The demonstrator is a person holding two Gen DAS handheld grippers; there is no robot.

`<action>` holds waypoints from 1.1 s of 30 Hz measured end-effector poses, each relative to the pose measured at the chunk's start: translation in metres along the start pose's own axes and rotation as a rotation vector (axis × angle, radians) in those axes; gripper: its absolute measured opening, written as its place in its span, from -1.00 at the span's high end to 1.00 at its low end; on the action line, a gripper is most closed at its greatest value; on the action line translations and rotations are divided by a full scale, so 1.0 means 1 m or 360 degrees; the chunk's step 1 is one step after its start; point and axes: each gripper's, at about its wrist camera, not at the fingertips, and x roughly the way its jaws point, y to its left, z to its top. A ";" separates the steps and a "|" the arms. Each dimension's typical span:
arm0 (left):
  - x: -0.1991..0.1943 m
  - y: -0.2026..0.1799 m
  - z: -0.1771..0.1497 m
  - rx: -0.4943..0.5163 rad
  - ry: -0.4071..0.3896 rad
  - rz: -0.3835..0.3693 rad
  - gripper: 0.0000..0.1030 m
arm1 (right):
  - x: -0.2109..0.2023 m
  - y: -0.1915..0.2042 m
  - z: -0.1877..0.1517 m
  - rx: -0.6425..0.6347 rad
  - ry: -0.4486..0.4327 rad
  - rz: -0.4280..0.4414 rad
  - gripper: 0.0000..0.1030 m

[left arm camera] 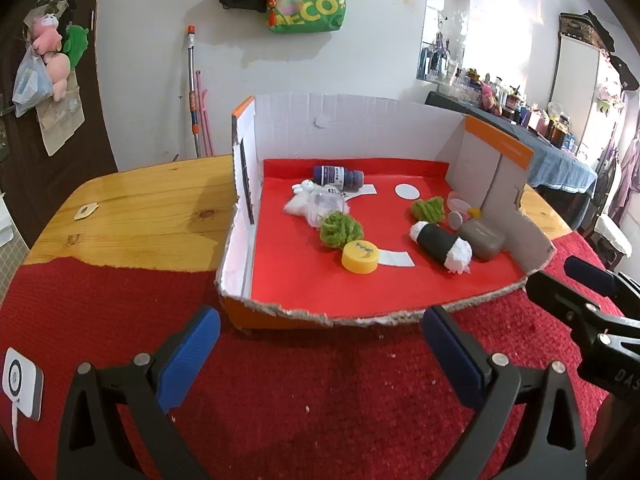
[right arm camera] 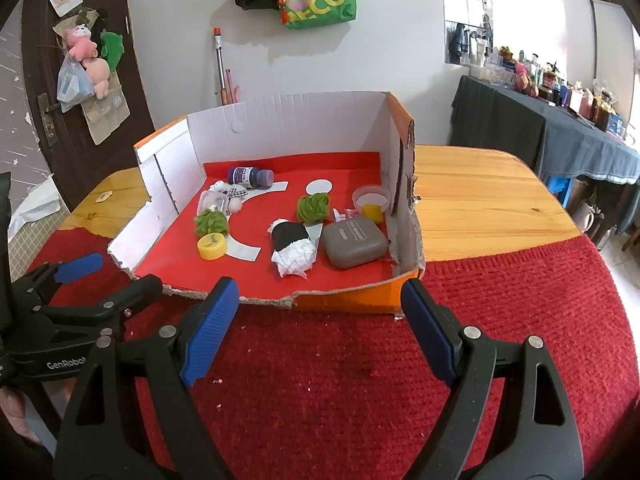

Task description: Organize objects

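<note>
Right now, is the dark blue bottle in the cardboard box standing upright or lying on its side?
Lying on its side. The dark blue bottle rests lengthwise on the red floor of the cardboard box, near the back wall, label facing up.

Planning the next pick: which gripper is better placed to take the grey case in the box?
Right, probably. The grey case lies by the box's right wall, nearly ahead of the right gripper, whose jaws are open and empty. From the left gripper it sits far to the right.
</note>
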 end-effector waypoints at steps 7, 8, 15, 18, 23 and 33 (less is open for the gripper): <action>-0.007 -0.003 -0.017 -0.0008 0.0054 -0.0017 -1.00 | -0.008 -0.002 -0.013 0.0005 0.0013 -0.0001 -0.62; -0.007 -0.004 -0.019 -0.0008 0.0062 -0.0016 -1.00 | -0.009 -0.003 -0.016 0.0005 0.0019 -0.0001 -0.62; -0.006 -0.005 -0.040 -0.0015 0.0145 -0.0003 -1.00 | -0.008 -0.004 -0.035 0.0000 0.0074 -0.0003 -0.62; -0.006 -0.004 -0.043 -0.0033 0.0191 0.0006 -1.00 | -0.008 -0.007 -0.041 0.0010 0.0090 -0.0011 -0.62; -0.005 -0.002 -0.052 -0.0041 0.0251 0.0013 -1.00 | -0.006 -0.008 -0.048 0.0012 0.0116 -0.0023 -0.62; -0.005 -0.004 -0.059 -0.0005 0.0265 0.0056 -1.00 | 0.001 -0.014 -0.055 0.0042 0.0176 -0.0029 -0.62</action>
